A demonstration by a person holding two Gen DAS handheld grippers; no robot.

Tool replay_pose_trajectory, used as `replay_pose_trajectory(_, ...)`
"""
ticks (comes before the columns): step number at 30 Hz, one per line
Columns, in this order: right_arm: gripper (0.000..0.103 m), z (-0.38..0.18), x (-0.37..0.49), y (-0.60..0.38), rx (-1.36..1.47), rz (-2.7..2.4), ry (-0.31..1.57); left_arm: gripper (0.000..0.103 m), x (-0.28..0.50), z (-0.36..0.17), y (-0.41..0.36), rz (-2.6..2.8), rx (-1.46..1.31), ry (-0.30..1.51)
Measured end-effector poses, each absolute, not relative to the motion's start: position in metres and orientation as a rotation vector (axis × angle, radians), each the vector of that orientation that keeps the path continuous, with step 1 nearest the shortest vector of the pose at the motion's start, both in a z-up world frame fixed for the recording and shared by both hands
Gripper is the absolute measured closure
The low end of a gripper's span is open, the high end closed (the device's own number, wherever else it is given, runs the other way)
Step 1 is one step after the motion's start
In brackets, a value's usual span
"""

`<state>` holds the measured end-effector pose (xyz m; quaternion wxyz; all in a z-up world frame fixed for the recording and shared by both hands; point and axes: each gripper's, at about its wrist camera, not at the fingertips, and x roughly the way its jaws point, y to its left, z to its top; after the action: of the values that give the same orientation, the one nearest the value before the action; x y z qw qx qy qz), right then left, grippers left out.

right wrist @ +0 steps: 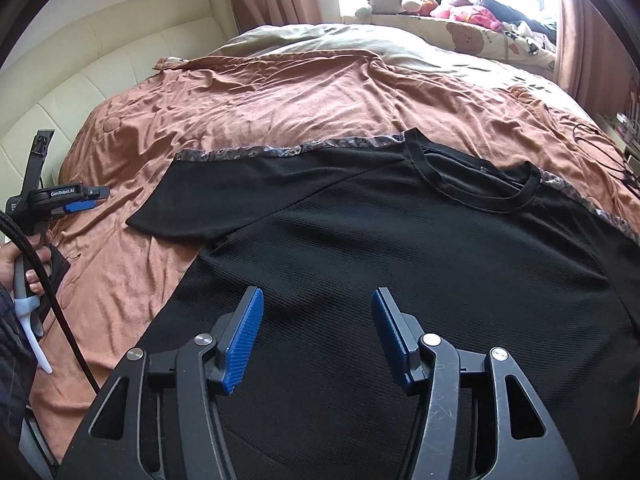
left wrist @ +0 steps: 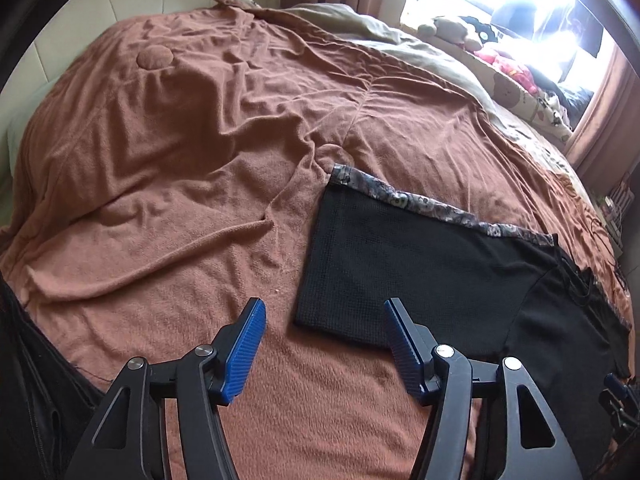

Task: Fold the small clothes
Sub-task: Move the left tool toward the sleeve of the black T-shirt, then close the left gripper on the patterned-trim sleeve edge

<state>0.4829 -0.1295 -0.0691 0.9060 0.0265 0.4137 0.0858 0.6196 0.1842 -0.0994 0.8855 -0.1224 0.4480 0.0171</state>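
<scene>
A black T-shirt (right wrist: 380, 248) lies flat on the brown blanket (right wrist: 260, 96), collar (right wrist: 480, 184) toward the far side, with a patterned trim (right wrist: 280, 150) along its upper edge. Its left sleeve (left wrist: 384, 256) shows in the left wrist view, spread out flat. My left gripper (left wrist: 324, 312) is open and empty, hovering just before the sleeve's near corner. It also shows in the right wrist view (right wrist: 76, 200) at the left. My right gripper (right wrist: 316, 300) is open and empty above the shirt's body.
The brown blanket (left wrist: 180, 160) covers most of the bed, wrinkled. A beige duvet (right wrist: 320, 40) lies at the far side. Stuffed toys and clothes (right wrist: 448, 4) sit by the bright window. A cream padded headboard (right wrist: 100, 60) is at the left. Cables (right wrist: 600, 152) lie at the right edge.
</scene>
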Motion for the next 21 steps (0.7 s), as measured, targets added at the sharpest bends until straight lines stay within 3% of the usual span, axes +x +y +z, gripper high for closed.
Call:
replay_pose_trajectory(10,0.067,-0.1,0.542,-0.132,0.072,0.185,0.897,0.047,0.681,-0.142,0.188,0.035,-0.229,1.03)
replay_pose_trajectory(13,0.068,-0.112,0.553,-0.129,0.075,0.19,0.914,0.048,0.696,-0.154,0.187,0.042,-0.207,1.062)
replay_pose_trajectory(17,0.068,-0.123,0.564,-0.128,0.094,0.206,0.931,0.058,0.706,-0.169,0.19,0.047,-0.226,1.1)
replay_pose_trajectory(21,0.068,-0.13,0.573,-0.129,0.111,0.229,0.941,0.058,0.709,-0.172,0.19,0.042,-0.203,1.099)
